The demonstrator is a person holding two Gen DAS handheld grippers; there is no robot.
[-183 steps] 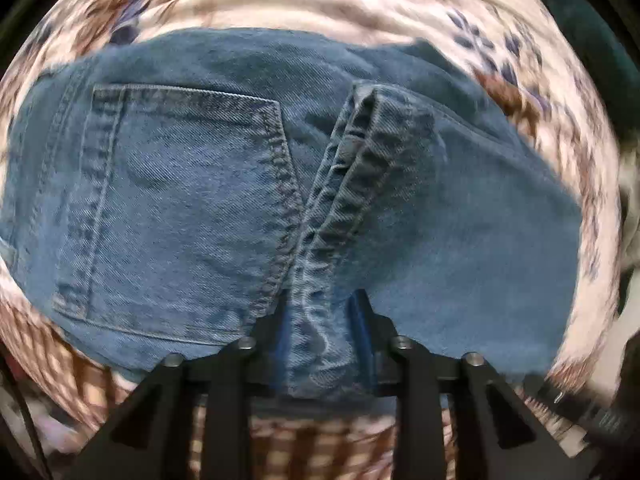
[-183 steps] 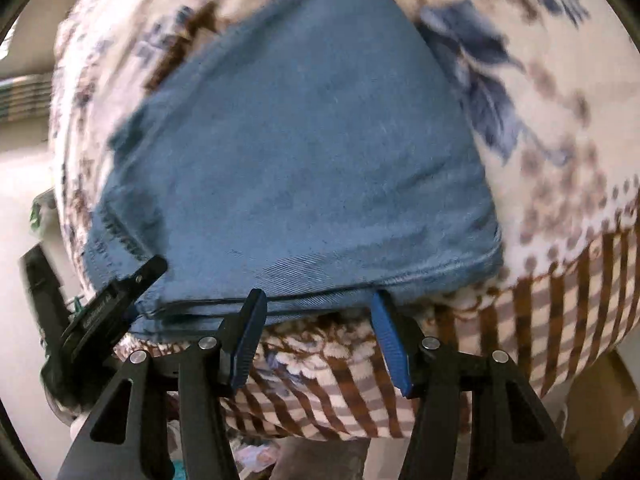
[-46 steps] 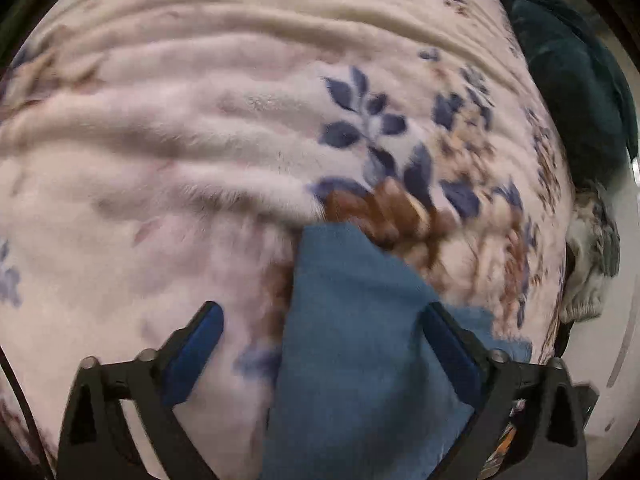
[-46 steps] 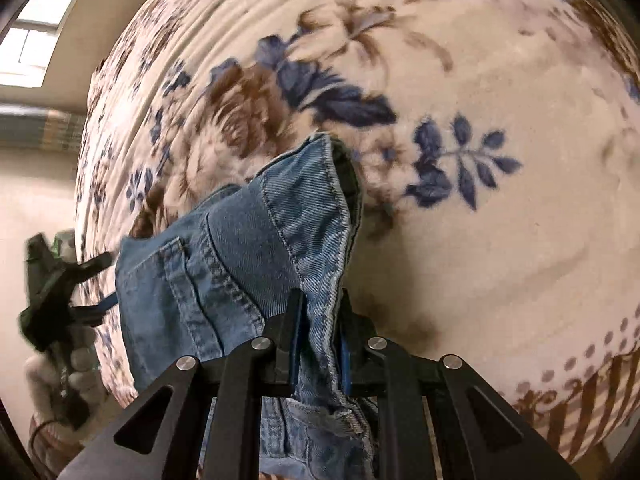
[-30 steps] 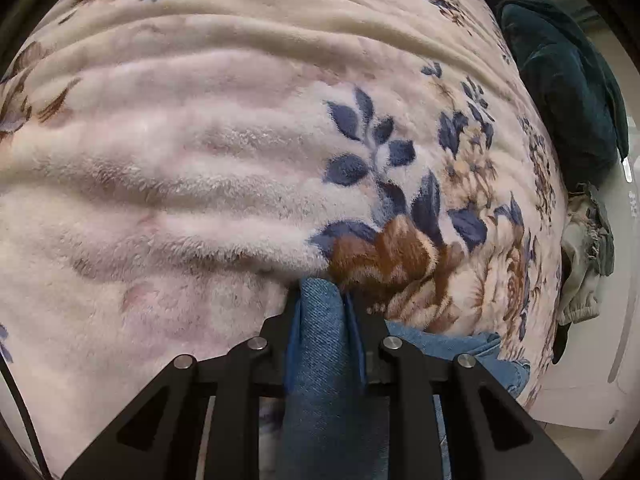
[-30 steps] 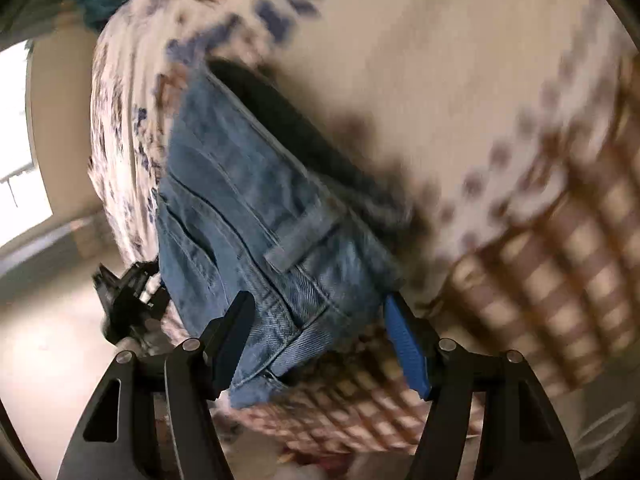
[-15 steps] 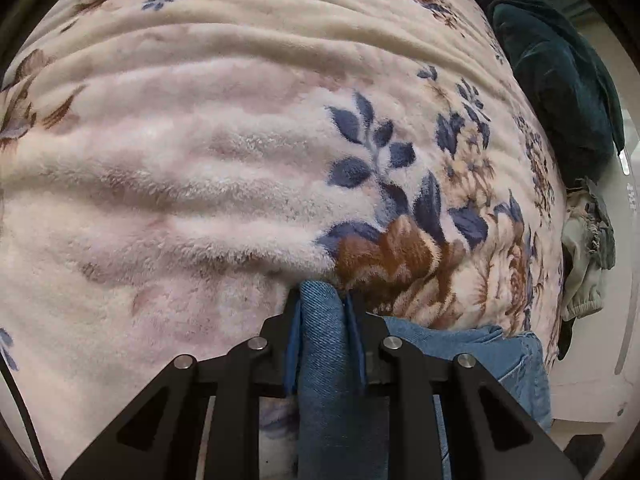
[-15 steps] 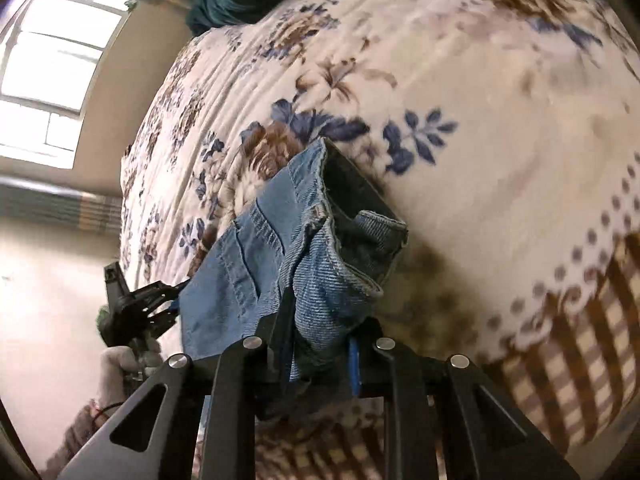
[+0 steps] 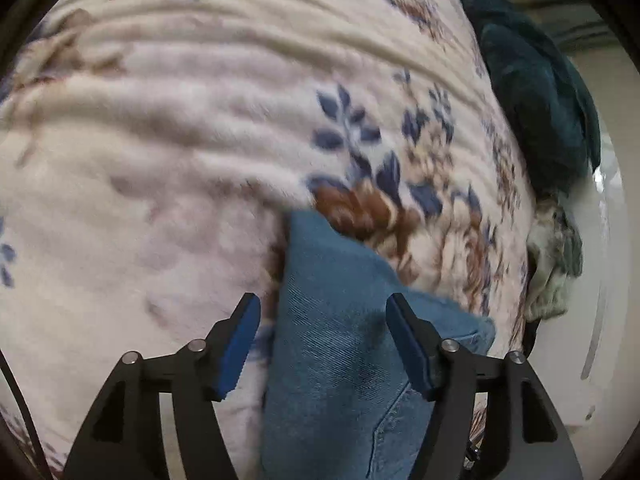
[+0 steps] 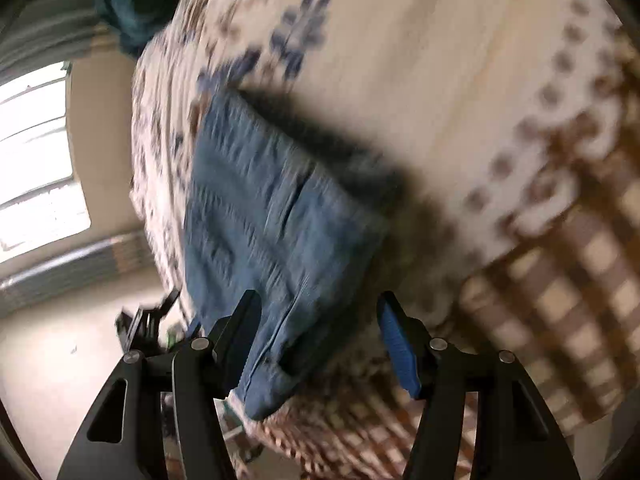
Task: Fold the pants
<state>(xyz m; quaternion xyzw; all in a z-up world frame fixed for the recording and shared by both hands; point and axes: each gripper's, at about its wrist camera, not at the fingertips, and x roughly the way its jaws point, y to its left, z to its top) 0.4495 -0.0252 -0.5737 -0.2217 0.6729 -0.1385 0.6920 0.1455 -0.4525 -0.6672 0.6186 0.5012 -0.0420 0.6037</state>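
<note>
Denim of the folded pants point(image 9: 332, 320) is seen lying flat on the floral blanket point(image 9: 160, 128). The left gripper point(image 9: 322, 344) and right gripper point(image 10: 318, 340) have just been opened, nothing clamped. Release is judged done; smoothing or 1 more fold is called for.

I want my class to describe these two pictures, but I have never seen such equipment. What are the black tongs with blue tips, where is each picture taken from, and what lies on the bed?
A person holds one pair of tongs in each hand; a small wide-angle camera on each looks forward along its two fingers. One picture comes from the left tongs, the other from the right tongs.

Blue jeans lie on a flowered blanket covering the bed. A dark green cloth lies at the far edge.

Both pairs of tongs have just been opening. The denim lies between the blue pads, but they do not press on it, so nothing is held.
</note>
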